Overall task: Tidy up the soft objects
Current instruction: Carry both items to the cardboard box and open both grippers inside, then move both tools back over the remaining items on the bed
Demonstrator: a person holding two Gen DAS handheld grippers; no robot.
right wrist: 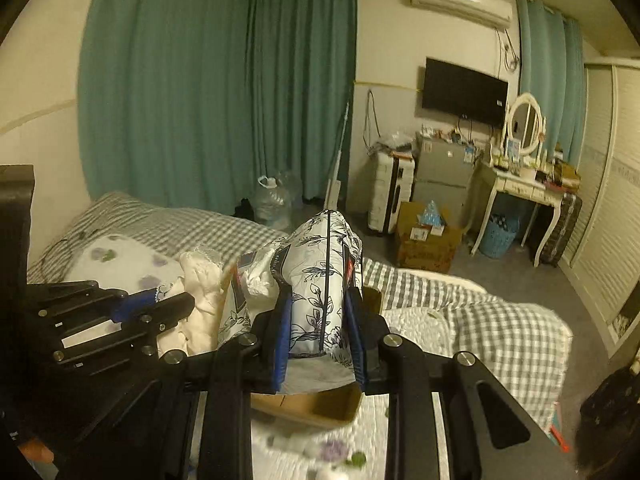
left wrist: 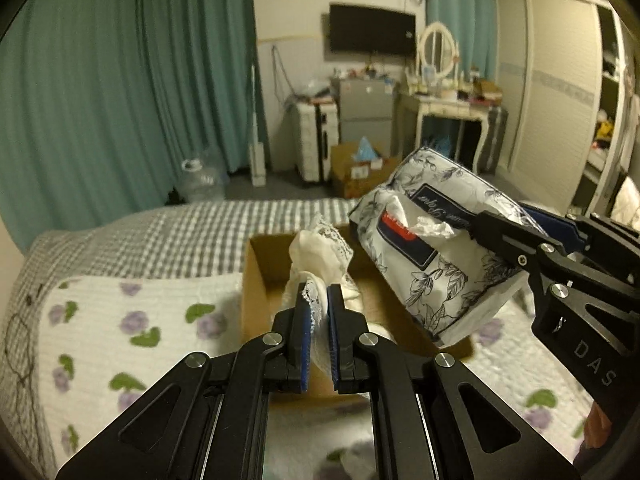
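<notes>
Tissue pack (right wrist: 320, 300), white with dark flower drawings, sits between the blue pads of my right claw (right wrist: 320, 340), which is pressed narrow on its two broad sides. In the right wrist view its long axis runs away from me and a little upward, in line with the fingers. The near end of the pack lies between the pads and the far end points toward the room. One loose tissue (left wrist: 432, 226) sticks out of the opening on its face. In the left wrist view the same pack (left wrist: 436, 256) comes in from the right. It is tilted, its upper end higher and to the right, and it is raised above the box.

My left claw (left wrist: 318, 312) is squeezed tight on a piece of white lace cloth (left wrist: 320, 252). The cloth stands up beyond the fingertips and is bunched and wrinkled, just left of the pack.

Under both things is an open cardboard box (left wrist: 256, 276). It rests on a white quilt with purple flowers (left wrist: 132, 320), which lies on the bed over a grey checked sheet (left wrist: 192, 232).

Farther away I see green curtains (left wrist: 120, 100), a dark television (left wrist: 372, 28) on the wall and a white dressing table (left wrist: 448, 108) with an oval mirror.
</notes>
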